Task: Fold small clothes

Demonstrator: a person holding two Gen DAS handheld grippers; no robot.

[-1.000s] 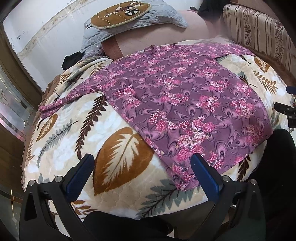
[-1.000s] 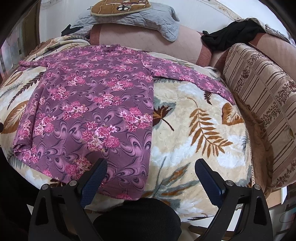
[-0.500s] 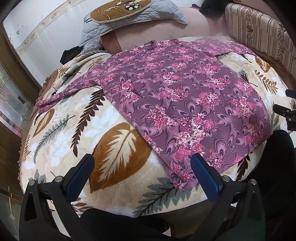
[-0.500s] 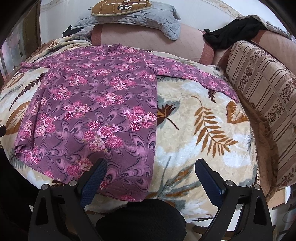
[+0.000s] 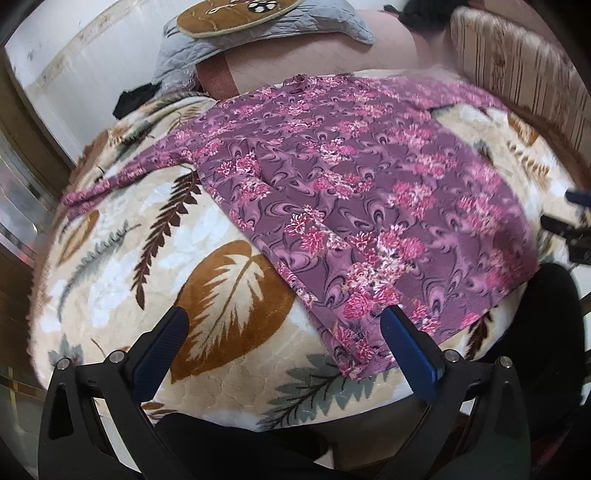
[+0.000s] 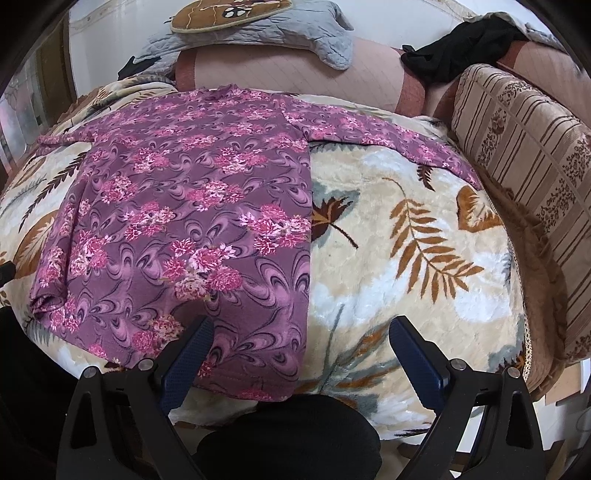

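A purple long-sleeved top with pink flowers (image 5: pixel 354 192) (image 6: pixel 192 206) lies spread flat on a cream blanket with leaf print (image 5: pixel 122 266) (image 6: pixel 406 236), sleeves out to both sides, hem towards me. My left gripper (image 5: pixel 284 321) hangs open above the blanket near the hem's left corner, its right finger over the cloth edge. My right gripper (image 6: pixel 301 332) is open above the hem's right corner, with nothing held. The right gripper's tip (image 5: pixel 576 221) shows at the right edge of the left wrist view.
A pink bolster (image 6: pixel 295 74) with a grey quilted cover and a brown round cushion (image 6: pixel 229 14) lies behind the top. A striped cushion (image 6: pixel 524 147) lines the right side, with dark clothes (image 6: pixel 461 40) behind it. Dark fabric (image 6: pixel 295 435) sits below the blanket's near edge.
Both grippers have moved forward and lower towards the hem, so the top looks larger. The garment itself has not shifted, and both stay open.
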